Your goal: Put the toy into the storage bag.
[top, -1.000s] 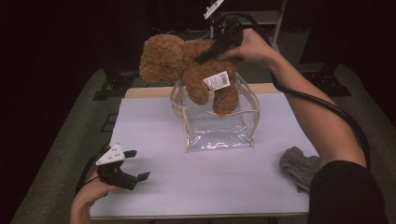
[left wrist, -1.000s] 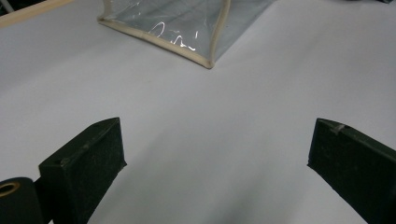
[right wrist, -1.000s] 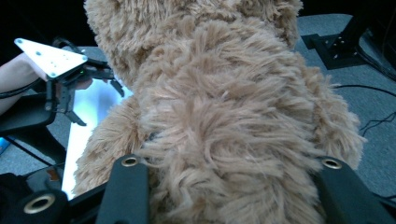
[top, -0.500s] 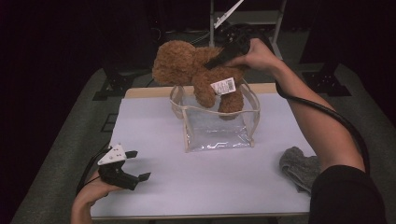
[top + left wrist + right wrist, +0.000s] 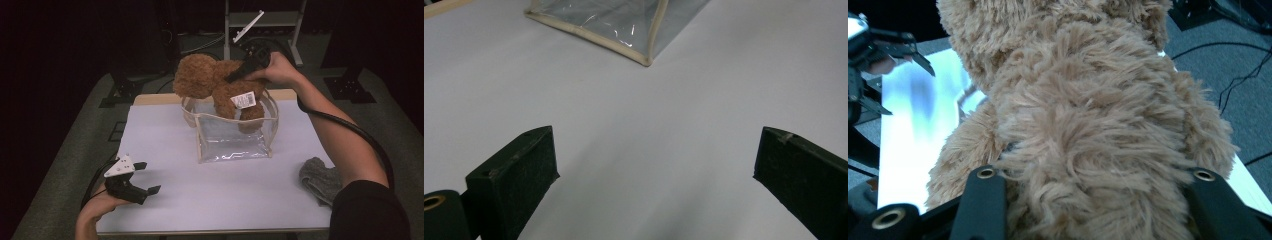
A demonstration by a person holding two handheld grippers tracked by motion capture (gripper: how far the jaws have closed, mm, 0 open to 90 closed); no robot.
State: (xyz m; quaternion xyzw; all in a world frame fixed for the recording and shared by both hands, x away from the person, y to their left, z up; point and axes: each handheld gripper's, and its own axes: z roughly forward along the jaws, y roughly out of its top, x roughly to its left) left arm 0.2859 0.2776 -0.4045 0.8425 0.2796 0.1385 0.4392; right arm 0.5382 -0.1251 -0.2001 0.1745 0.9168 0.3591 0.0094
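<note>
A brown plush teddy bear (image 5: 215,82) with a white tag (image 5: 243,100) hangs over the clear plastic bag (image 5: 235,135) with cream trim, its legs dipping into the bag's mouth. My right gripper (image 5: 239,71) is shut on the bear's body; its fur (image 5: 1088,125) bulges between the two black jaws. My left gripper (image 5: 143,177) rests low over the white table at the front left, jaws wide open with nothing between them. The bag's corner (image 5: 644,50) lies ahead of it in the left gripper view.
A grey cloth (image 5: 317,177) lies on the white tabletop (image 5: 225,200) at the right, near the person's right arm. A cable (image 5: 350,132) trails along that arm. A metal stand (image 5: 260,20) rises behind the table.
My right gripper has carried the bear down and a little to the right, so its legs now sink into the bag. The left gripper has stayed in place.
</note>
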